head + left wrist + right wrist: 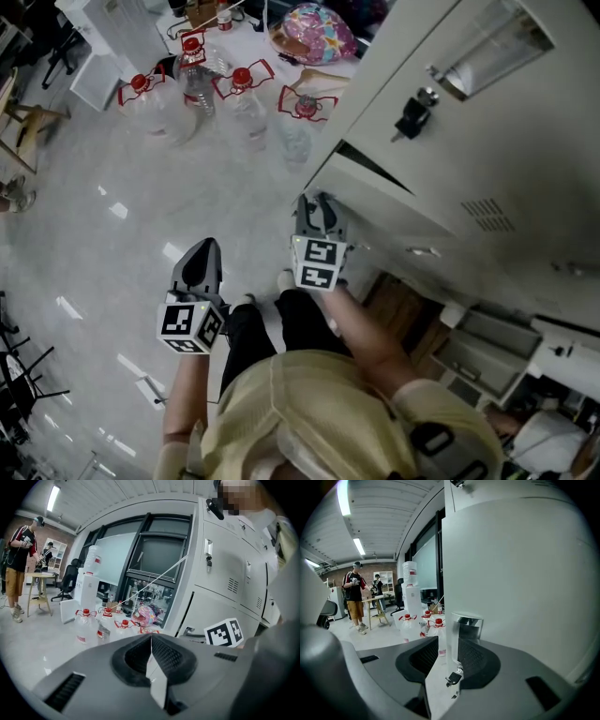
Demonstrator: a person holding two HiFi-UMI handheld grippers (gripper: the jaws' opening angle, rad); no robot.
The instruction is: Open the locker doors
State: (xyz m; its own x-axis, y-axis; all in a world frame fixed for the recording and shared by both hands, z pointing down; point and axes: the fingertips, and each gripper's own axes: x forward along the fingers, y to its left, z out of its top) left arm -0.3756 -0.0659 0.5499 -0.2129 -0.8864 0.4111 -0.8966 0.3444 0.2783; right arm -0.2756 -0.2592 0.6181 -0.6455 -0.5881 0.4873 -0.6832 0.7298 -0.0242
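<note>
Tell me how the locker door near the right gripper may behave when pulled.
The locker door looks like painted sheet metal, so it is probably stiff and would swing on hinges. Its shiny handle may be slippery. The key hanging below it would likely swing.

A lab-like workspace: grey metal lockers (487, 141), water jugs (159, 108) on a polished floor (94, 244), office chair (70, 576), brick wall (44, 538).
</note>
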